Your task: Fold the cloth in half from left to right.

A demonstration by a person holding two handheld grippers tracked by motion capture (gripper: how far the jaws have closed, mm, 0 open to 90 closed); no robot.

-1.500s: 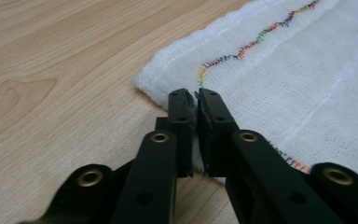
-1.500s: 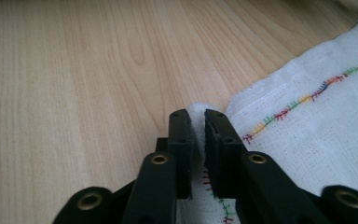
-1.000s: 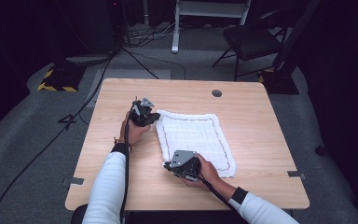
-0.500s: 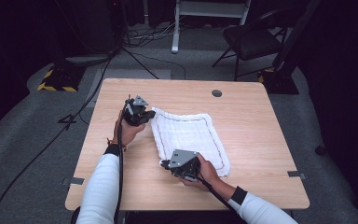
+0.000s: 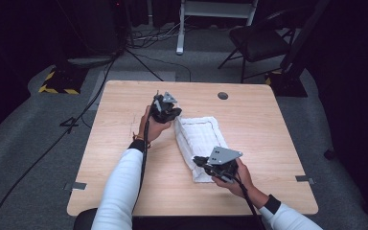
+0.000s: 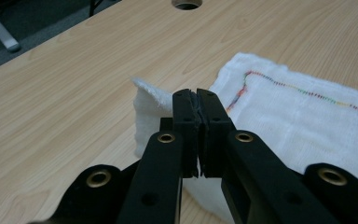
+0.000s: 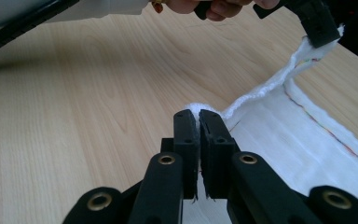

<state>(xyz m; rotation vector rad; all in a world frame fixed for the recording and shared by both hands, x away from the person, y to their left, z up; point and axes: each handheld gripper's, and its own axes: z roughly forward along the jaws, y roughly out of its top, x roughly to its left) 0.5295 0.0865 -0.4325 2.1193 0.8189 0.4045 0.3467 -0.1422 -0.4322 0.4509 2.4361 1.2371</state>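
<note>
The white cloth lies on the tabletop between the two hand-held grippers, its left edge lifted off the wood and carried over toward the rest of the fabric. The left hand-held gripper is clamped on the cloth's far left corner; in the left gripper view its jaws stand pressed together on a thin pinch of fabric, with the cloth spreading to the right of the jaws and a line of coloured stitching running just beyond them. The right hand-held gripper is clamped on the near left corner; in the right gripper view its jaws meet on a small bulge of cloth, and the raised edge climbs from there to the left hand-held gripper at the upper right. A round hole sits in the tabletop beyond the left hand-held gripper, well apart from the cloth.
</note>
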